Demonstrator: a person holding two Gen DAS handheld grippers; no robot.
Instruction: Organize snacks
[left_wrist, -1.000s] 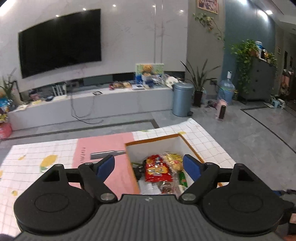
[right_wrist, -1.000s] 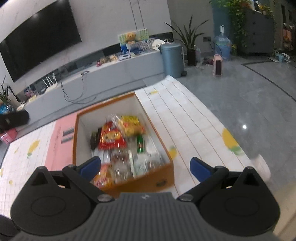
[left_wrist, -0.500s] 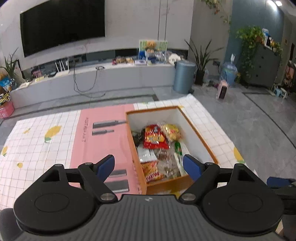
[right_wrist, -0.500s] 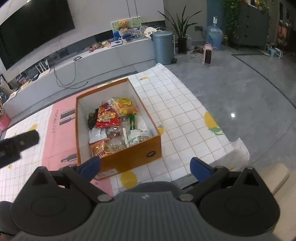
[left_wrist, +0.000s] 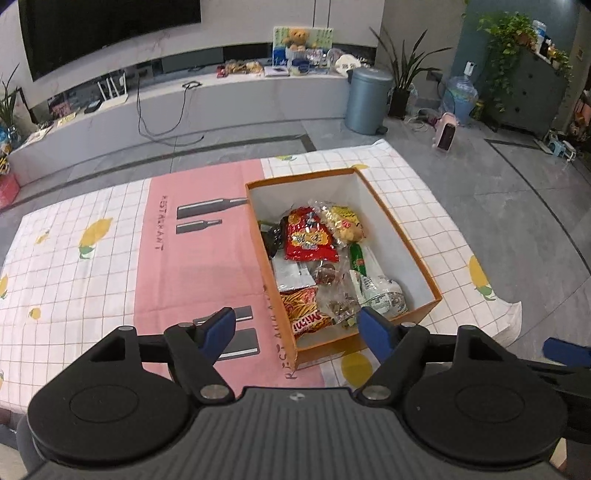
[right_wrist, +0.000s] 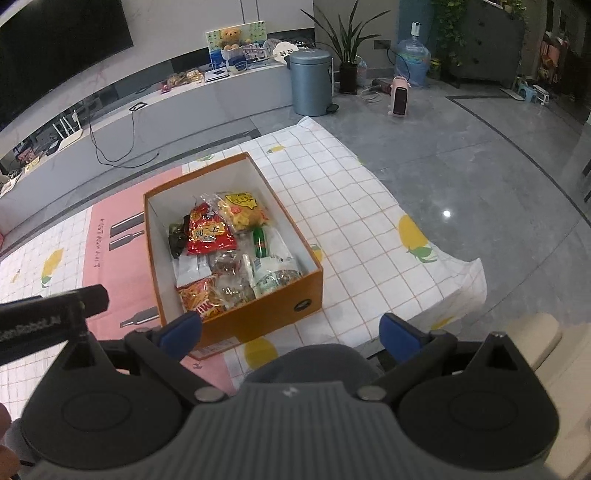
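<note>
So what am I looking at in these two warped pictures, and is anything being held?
No robot here: a person carries a two-finger gripper in each hand, each with a wide-angle camera looking out along its blue-tipped fingers. One picture is from the left gripper, whose jaws are closing with nothing between them; the other from the right gripper, open and empty. Both look down at an orange box on a checked and pink tablecloth. In the box lie snack packets, among them a red bag and a yellow bag. Nothing is held.
</note>
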